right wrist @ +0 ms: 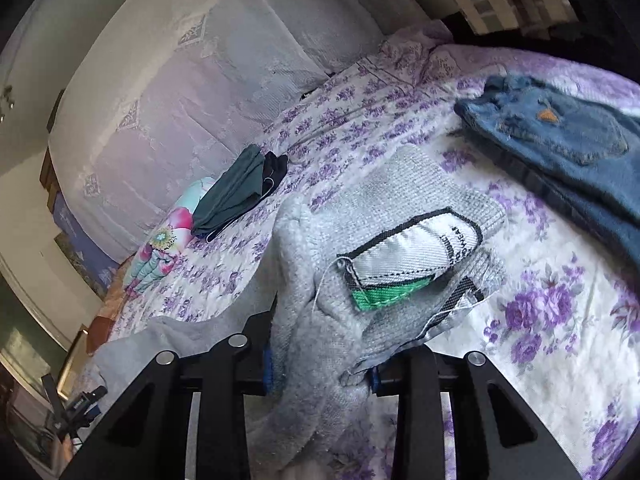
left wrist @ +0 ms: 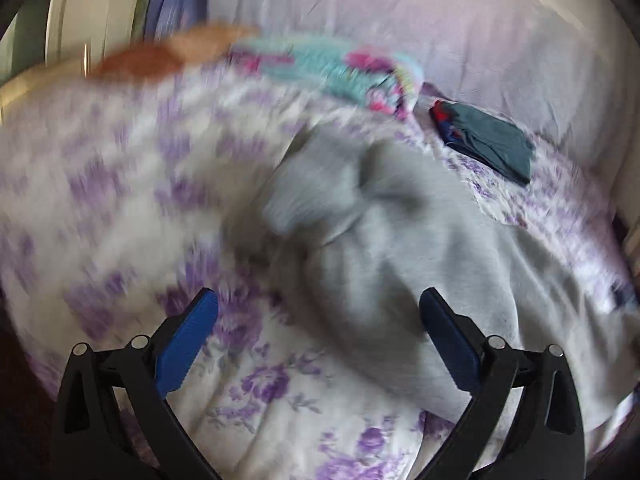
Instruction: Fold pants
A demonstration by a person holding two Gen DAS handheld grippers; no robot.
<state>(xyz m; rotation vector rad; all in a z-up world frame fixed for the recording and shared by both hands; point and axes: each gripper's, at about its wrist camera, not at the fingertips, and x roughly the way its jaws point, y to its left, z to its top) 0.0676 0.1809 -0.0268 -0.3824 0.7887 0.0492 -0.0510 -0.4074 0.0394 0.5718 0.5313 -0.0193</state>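
Observation:
Grey sweatpants (left wrist: 400,240) lie crumpled on a bedspread with purple flowers (left wrist: 256,400). My left gripper (left wrist: 318,312) is open and empty just above the near edge of the pants, its blue pads (left wrist: 188,340) wide apart; this view is blurred. My right gripper (right wrist: 320,368) is shut on the waistband of the grey pants (right wrist: 312,280), lifted in front of the camera with the white and green label (right wrist: 408,256) showing.
Folded dark teal and navy clothes (left wrist: 488,140) (right wrist: 236,192) and a turquoise and pink floral garment (left wrist: 344,68) (right wrist: 160,248) lie near the pillows (right wrist: 168,92). Blue jeans (right wrist: 568,144) lie at the far right of the bed.

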